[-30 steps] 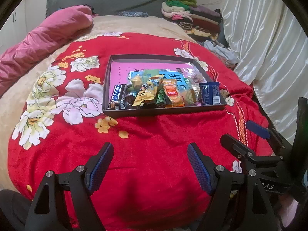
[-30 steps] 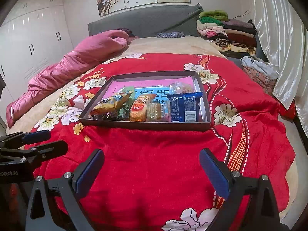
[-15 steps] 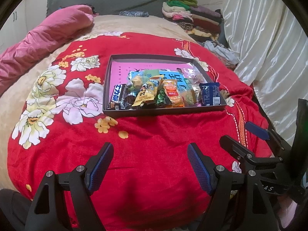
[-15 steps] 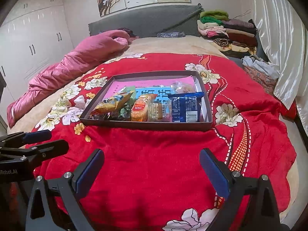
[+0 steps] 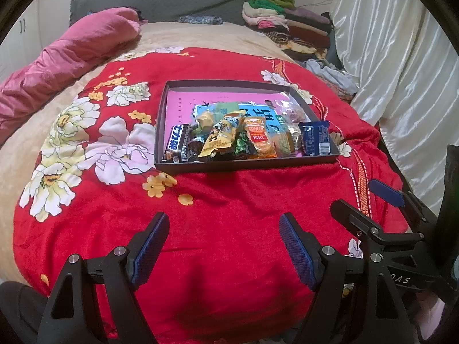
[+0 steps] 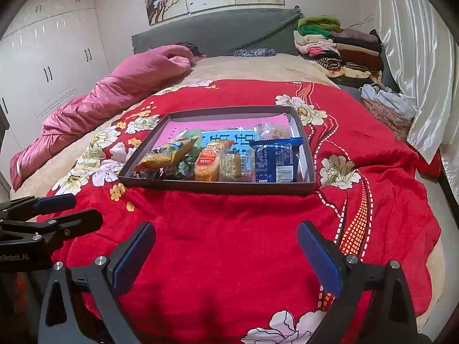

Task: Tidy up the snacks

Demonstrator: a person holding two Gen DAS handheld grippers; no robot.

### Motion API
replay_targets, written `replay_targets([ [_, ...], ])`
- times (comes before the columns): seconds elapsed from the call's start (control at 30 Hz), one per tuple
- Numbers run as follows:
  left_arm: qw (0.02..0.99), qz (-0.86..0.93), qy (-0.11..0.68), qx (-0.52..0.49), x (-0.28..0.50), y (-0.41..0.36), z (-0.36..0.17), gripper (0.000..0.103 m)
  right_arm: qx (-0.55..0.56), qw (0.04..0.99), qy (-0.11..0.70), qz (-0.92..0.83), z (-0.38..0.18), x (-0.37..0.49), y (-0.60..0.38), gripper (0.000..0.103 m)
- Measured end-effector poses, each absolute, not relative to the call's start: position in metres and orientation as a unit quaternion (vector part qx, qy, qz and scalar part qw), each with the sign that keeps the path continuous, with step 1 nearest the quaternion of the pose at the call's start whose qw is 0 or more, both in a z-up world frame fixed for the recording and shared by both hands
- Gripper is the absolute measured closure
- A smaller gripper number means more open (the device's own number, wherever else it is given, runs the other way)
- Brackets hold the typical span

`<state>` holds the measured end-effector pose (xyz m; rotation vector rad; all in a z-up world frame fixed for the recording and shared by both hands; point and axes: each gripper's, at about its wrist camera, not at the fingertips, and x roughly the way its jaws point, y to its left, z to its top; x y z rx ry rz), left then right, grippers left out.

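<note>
While both tools, left tool (image 5: 222, 246) and right tool (image 6: 226, 255), hang open and empty, the crowded snacks (image 5: 246, 140) risk a double pickup from the box (image 5: 246, 164).

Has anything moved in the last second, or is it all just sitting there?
Nothing visibly changed. Both grippers, left and right, hang over the red blanket with jaws open and empty, and the snacks lie untouched in the tray.
</note>
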<state>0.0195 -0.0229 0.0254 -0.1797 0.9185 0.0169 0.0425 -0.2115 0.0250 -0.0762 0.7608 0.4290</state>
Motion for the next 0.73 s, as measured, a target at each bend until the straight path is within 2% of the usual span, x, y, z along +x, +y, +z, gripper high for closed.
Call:
replay_targets([
  [0.43,0.887,0.011,0.456,-0.071,0.023,-0.03,0.017,0.023,-0.038,0.908,0.365,0.203,0.025,0.044,-0.215,0.003],
  [0.57,0.874,0.007,0.476,-0.098,0.034,-0.024,0.001,0.023,-0.036,0.912,0.357,0.199,0.027,0.048,-0.222,0.003],
  [0.73,0.884,0.015,0.451,-0.117,0.051,0.002,0.001,0.023,-0.035,0.919,0.347,0.185,0.027,0.066,-0.24,0.003],
])
